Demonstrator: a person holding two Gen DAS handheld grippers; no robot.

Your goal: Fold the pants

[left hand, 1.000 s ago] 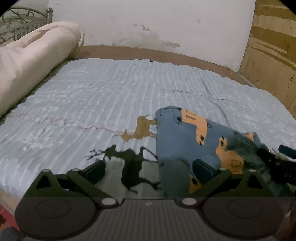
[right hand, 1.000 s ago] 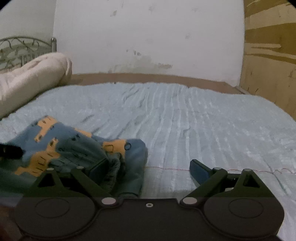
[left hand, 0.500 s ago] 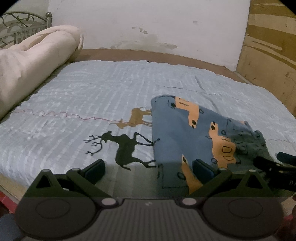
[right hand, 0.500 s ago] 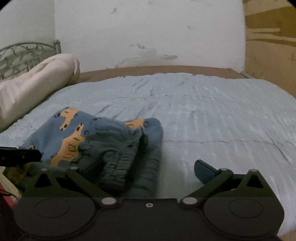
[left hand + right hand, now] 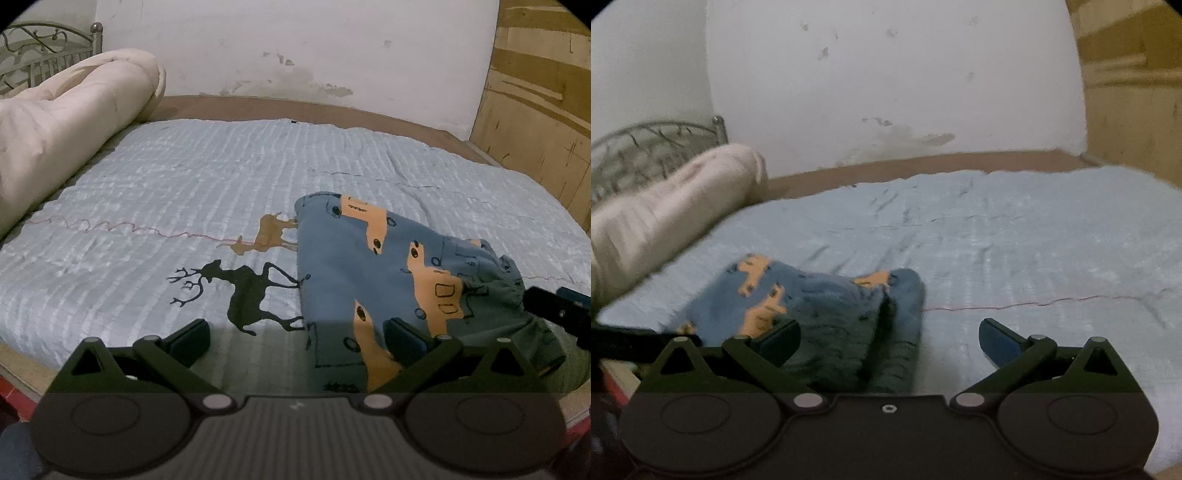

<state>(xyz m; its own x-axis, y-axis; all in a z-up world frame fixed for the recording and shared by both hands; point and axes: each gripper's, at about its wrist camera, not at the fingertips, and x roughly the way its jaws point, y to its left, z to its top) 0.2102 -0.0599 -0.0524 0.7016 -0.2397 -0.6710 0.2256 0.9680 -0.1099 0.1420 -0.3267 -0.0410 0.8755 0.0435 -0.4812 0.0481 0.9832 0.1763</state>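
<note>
- Two grippers in my views. My left gripper (image 5: 295, 338): jaws spread wide, released, nothing pinched; its right finger (image 5: 404, 338) hangs over the near hem.
- My right gripper (image 5: 888, 338): jaws fully apart, released, nothing pinched.
- One pair of pants (image 5: 388, 280): blue with orange prints, lying bunched at the near edge of the bedspread (image 5: 184, 192).
- Two deer prints: one black (image 5: 243, 295), one tan (image 5: 269, 232).
- One rolled quilt (image 5: 74, 122), far left.
</note>
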